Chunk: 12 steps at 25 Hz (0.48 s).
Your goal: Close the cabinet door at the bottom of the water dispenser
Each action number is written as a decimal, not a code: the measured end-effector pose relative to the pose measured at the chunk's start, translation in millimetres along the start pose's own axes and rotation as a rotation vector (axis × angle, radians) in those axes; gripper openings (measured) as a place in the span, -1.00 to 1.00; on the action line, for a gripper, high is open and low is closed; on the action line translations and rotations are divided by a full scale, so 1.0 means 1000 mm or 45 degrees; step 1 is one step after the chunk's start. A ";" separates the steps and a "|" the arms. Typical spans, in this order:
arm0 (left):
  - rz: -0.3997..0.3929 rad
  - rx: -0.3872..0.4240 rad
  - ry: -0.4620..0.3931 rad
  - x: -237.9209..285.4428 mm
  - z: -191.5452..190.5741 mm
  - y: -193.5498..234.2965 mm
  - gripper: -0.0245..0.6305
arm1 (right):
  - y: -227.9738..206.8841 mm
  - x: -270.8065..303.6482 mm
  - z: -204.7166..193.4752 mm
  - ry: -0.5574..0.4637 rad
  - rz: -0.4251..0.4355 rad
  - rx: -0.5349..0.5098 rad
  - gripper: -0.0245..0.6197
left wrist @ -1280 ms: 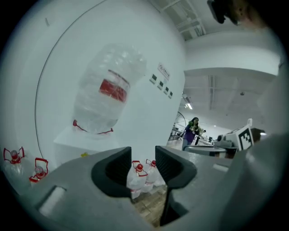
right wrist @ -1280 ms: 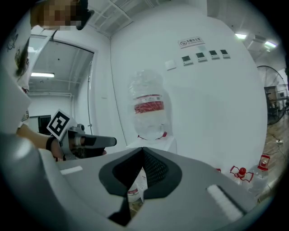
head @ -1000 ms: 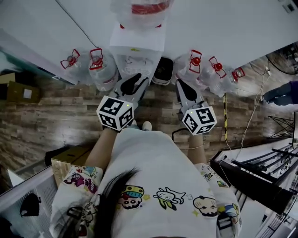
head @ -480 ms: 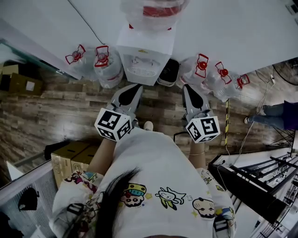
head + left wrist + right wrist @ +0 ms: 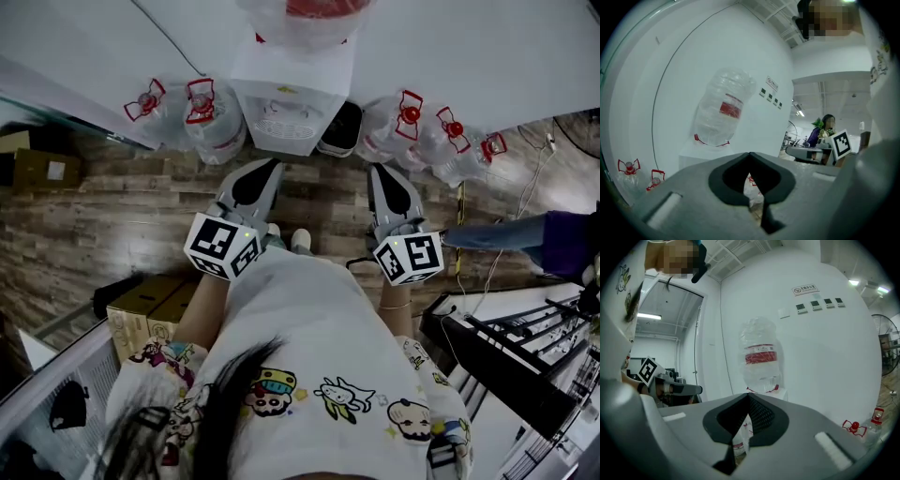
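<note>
The white water dispenser [image 5: 291,112] stands against the wall with an upturned clear bottle [image 5: 305,14] on top. From above its lower cabinet door does not show. My left gripper [image 5: 266,166] is shut and empty, a short way in front of the dispenser's left side. My right gripper [image 5: 379,172] is shut and empty too, off the dispenser's right corner. In the left gripper view the closed jaws [image 5: 750,154] point at the dispenser [image 5: 693,157] and its bottle [image 5: 722,115]. The right gripper view shows closed jaws [image 5: 749,395] below the bottle [image 5: 761,357].
Spare water bottles [image 5: 211,117] crowd the floor left of the dispenser, and others [image 5: 412,127] stand to its right. A black bin [image 5: 342,127] sits beside it. Cardboard boxes [image 5: 150,309] lie at my left, a black rack [image 5: 506,356] at my right. Another person's leg [image 5: 525,239] reaches in from the right.
The left gripper's fingers, spread a second ago, have come together. Both grippers have drawn back from the dispenser. A person's leg has come further into view at the right.
</note>
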<state>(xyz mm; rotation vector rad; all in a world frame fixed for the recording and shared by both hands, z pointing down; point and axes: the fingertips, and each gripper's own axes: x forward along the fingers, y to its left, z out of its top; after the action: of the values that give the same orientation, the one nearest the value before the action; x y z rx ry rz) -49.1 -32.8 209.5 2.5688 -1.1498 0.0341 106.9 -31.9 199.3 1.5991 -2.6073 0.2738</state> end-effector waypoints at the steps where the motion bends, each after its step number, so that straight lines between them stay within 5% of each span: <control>1: -0.004 0.004 0.003 0.001 0.000 0.001 -0.93 | 0.000 0.001 -0.001 0.003 -0.002 0.000 -0.90; 12: -0.012 0.011 0.009 0.003 0.001 0.010 -0.93 | 0.003 0.007 -0.005 0.027 -0.015 0.013 -0.90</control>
<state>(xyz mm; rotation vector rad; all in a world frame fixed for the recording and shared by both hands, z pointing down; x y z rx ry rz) -54.6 -41.5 212.0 2.5794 -1.1375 0.0462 100.5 -35.8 205.2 1.6052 -2.5843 0.3013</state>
